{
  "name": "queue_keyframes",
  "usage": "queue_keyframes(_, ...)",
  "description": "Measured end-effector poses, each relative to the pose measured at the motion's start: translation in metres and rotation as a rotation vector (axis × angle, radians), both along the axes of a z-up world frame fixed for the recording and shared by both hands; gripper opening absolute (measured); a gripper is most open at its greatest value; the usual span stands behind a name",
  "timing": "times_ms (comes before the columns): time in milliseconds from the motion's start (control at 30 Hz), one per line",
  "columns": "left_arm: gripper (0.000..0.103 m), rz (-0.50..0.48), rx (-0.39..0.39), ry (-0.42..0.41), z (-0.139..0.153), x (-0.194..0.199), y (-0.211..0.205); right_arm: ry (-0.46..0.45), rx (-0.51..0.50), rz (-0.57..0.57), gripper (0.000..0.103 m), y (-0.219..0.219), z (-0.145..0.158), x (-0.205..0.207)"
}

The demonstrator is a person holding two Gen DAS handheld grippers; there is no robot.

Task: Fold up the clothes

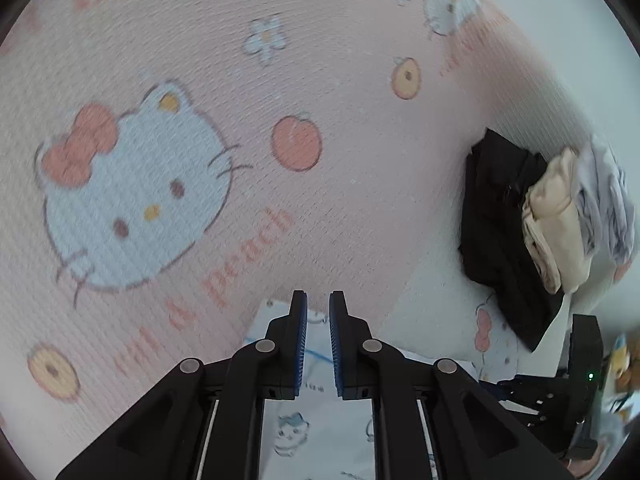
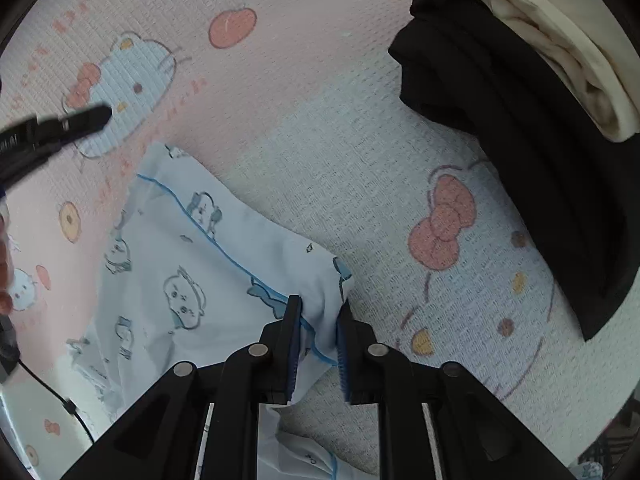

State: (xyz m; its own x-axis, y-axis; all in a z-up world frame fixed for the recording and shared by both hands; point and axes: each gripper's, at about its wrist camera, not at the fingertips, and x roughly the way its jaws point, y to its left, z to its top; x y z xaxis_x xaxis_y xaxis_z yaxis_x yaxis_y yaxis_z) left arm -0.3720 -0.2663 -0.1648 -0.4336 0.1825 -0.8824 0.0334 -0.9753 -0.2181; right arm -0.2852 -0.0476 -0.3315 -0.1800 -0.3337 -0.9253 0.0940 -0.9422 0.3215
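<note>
Pink quilted bedding point(image 1: 340, 92) printed with cartoon cats, bows, peaches and flowers covers the whole surface; toward the right it turns to a pale panel. Near the lower middle lies the garment point(image 2: 192, 264), white with small cartoon figures and a thin blue piping line, partly spread and crumpled.

From the left wrist view, the left gripper point(image 1: 318, 320) points steeply down over the garment's edge, where white cloth meets the pink print. Its blue-padded fingers point(image 1: 301, 340) are drawn nearly together. White cloth shows behind the slim gap, but I cannot tell if any is pinched. From the right wrist view that gripper shows only as a dark tip at the left edge, above the garment's far corner.

The right gripper point(image 2: 318, 344) is clenched on the garment's near corner: cloth bunches up between its pads and hangs down below them.

Farther right, well apart from the garment, sits a pile: a black garment point(image 2: 500, 92) underneath, a cream one point(image 2: 560, 40) on top, and a pale grey one point(image 1: 608, 208) beside the cream.
</note>
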Motion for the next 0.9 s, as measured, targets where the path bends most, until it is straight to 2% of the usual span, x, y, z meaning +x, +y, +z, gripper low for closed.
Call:
queue_keyframes(100, 0.012, 0.032, 0.023, -0.001, 0.001, 0.019, -0.007, 0.021, -0.058, -0.032, 0.031, 0.003, 0.009, -0.001)
queue_keyframes(167, 0.023, 0.055, 0.020, 0.000, 0.005, 0.033, -0.016, 0.047, -0.104, -0.045, 0.038, 0.006, 0.016, -0.001)
queue_keyframes(233, 0.057, 0.084, 0.003, 0.002, 0.009, 0.050, -0.024, 0.072, -0.115, -0.041, 0.040, 0.006, 0.025, -0.001)
queue_keyframes(400, 0.058, 0.146, -0.043, -0.005, 0.019, 0.094, -0.043, 0.083, -0.114, 0.031, 0.043, -0.003, 0.037, 0.012)
queue_keyframes(500, 0.058, 0.175, -0.053, -0.009, 0.023, 0.122, -0.054, 0.095, -0.082, 0.111, 0.044, -0.014, 0.047, 0.003)
queue_keyframes(700, 0.058, 0.230, -0.103, -0.028, 0.016, 0.146, -0.062, 0.073, -0.108, 0.232, 0.051, -0.044, 0.074, -0.004)
queue_keyframes(900, 0.058, 0.329, -0.082, -0.040, 0.010, 0.172, -0.075, 0.099, -0.041, 0.412, 0.055, -0.098, 0.092, -0.027)
